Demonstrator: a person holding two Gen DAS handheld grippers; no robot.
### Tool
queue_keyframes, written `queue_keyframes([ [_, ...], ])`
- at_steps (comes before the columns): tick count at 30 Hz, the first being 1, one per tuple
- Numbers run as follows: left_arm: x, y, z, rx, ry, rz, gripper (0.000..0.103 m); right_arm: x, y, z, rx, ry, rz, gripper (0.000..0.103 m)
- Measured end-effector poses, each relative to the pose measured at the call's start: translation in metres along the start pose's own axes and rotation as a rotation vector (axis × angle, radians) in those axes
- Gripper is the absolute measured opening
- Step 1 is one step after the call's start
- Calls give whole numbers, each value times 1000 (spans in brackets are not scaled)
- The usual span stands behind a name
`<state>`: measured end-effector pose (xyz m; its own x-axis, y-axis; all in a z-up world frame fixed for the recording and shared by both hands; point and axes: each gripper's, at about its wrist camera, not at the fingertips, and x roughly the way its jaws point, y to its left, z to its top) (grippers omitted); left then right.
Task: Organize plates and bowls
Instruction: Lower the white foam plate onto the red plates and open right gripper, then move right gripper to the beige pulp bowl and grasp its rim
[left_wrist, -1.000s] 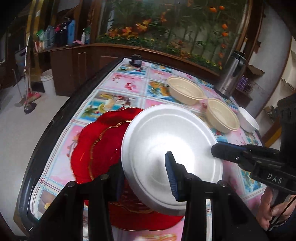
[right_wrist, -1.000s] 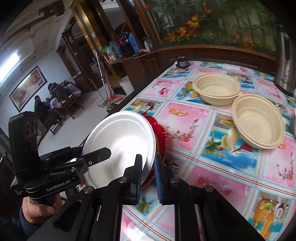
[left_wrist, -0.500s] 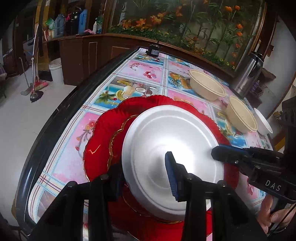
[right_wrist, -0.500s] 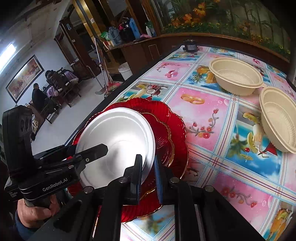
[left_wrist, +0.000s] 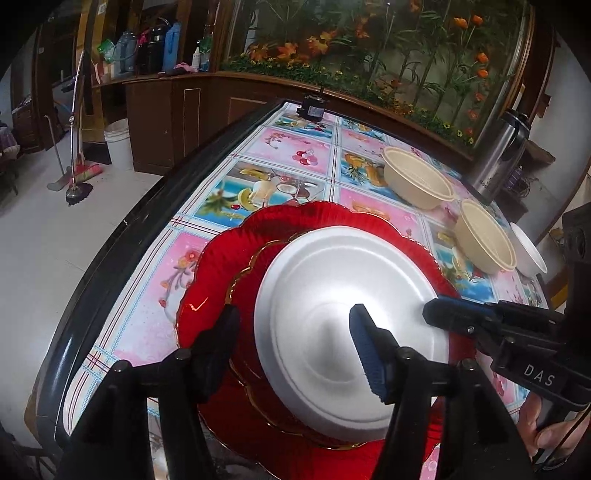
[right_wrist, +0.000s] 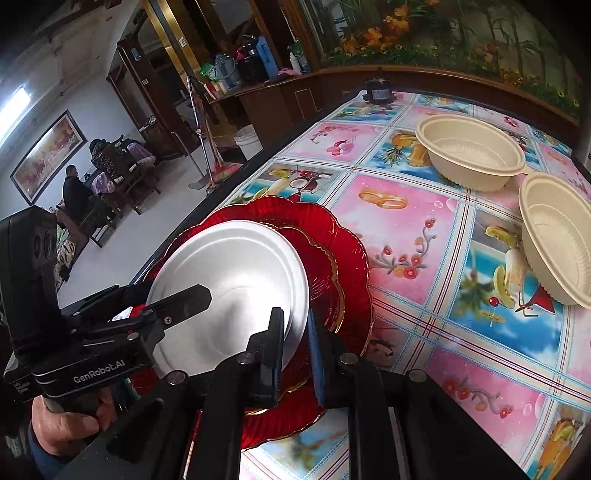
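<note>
A white foam plate (left_wrist: 343, 295) is held over two stacked red scalloped plates (left_wrist: 229, 258) near the table's left edge. My right gripper (right_wrist: 295, 325) is shut on the white plate's (right_wrist: 229, 280) rim, and it shows from the side in the left wrist view (left_wrist: 443, 314). My left gripper (left_wrist: 295, 339) is open, its fingers astride the white plate's near side; I cannot tell if they touch it. Two beige bowls (left_wrist: 417, 181) (left_wrist: 484, 236) stand apart at the far right, with a small white bowl (left_wrist: 528, 251) beyond. The red plates (right_wrist: 332, 266) lie flat.
The table (left_wrist: 280, 147) has a colourful fruit-print cloth and a black rim (left_wrist: 110, 251). A steel thermos (left_wrist: 498, 155) stands at the far right, a small black device (left_wrist: 312, 109) at the far end. A wooden planter ledge runs behind; the floor lies left.
The white plate, held in my right gripper, has moved from beside the red plates to over their middle and lower. My left gripper stayed open around it.
</note>
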<state>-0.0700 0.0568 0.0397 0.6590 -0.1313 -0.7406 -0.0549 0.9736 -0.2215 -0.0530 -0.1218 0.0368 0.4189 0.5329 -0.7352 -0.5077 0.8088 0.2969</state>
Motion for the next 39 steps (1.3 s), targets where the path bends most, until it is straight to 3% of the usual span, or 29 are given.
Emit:
queue_keyframes([
  [6, -5, 1, 1, -4, -9, 2, 67, -3, 0, -1, -9, -9, 0, 15],
  [20, -15, -3, 3, -4, -33, 1, 68, -14, -1, -3, -5, -16, 29, 17],
  [23, -17, -4, 3, -6, -36, 1, 68, -12, 0, -4, -8, -6, 40, 26],
  [27, -18, -5, 3, -7, -38, -1, 68, -13, 1, -6, -18, -11, 55, 47],
  [39, -24, -18, 3, 14, -47, -28, 69, -31, -16, 0, 34, -60, 84, 51],
])
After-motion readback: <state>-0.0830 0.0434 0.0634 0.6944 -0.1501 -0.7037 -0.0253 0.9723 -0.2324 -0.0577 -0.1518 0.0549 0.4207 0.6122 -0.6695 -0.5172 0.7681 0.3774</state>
